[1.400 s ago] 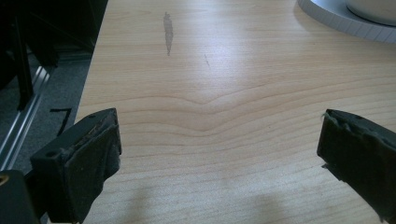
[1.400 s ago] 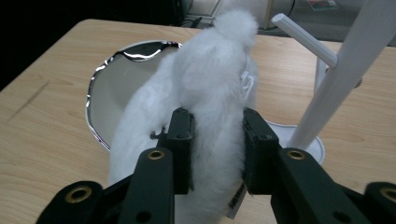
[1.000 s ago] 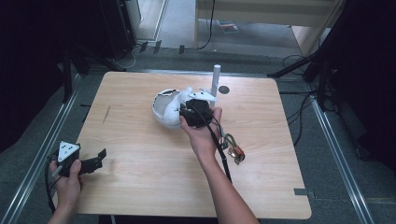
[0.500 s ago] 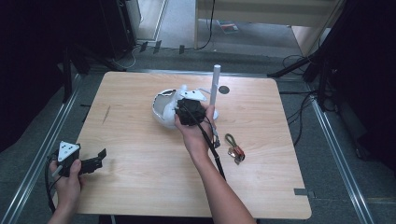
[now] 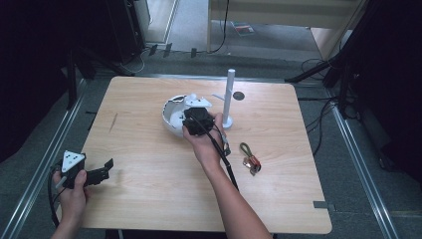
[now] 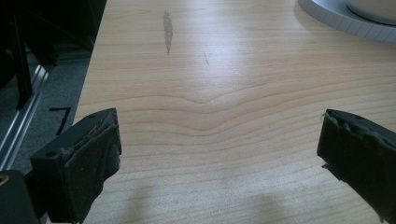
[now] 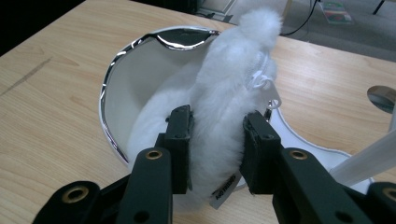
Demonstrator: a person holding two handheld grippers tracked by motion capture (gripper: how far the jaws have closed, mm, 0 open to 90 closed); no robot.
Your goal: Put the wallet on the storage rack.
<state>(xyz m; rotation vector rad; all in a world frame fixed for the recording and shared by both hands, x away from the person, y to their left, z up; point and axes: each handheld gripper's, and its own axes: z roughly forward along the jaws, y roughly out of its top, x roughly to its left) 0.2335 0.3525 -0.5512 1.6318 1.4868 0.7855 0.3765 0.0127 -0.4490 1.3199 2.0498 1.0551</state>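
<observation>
Since half a second ago, the right hand-held gripper (image 5: 198,119) has shifted a little toward the person and to the left, sitting now over the near side of the white bowl (image 5: 174,115) at mid-tabletop; the left one has stayed put. In the right gripper view its jaws are clamped on a white fluffy toy (image 7: 229,100), pressing its lower part from both sides. The toy's long axis runs away from the camera and upward, its rounded end pointing toward the far edge of the tabletop (image 5: 149,199), its lower end down in the bowl, a small label hanging near the jaws. The high view hides the toy under the hand but shows a white upright post (image 5: 229,97) on a round base just right of the bowl, and a small keyring (image 5: 250,158) lying nearer the person. The left hand-held gripper (image 5: 102,170) rests at the near left corner, its jaws wide apart over bare wood in the left gripper view, the bowl's rim at the upper right.
</observation>
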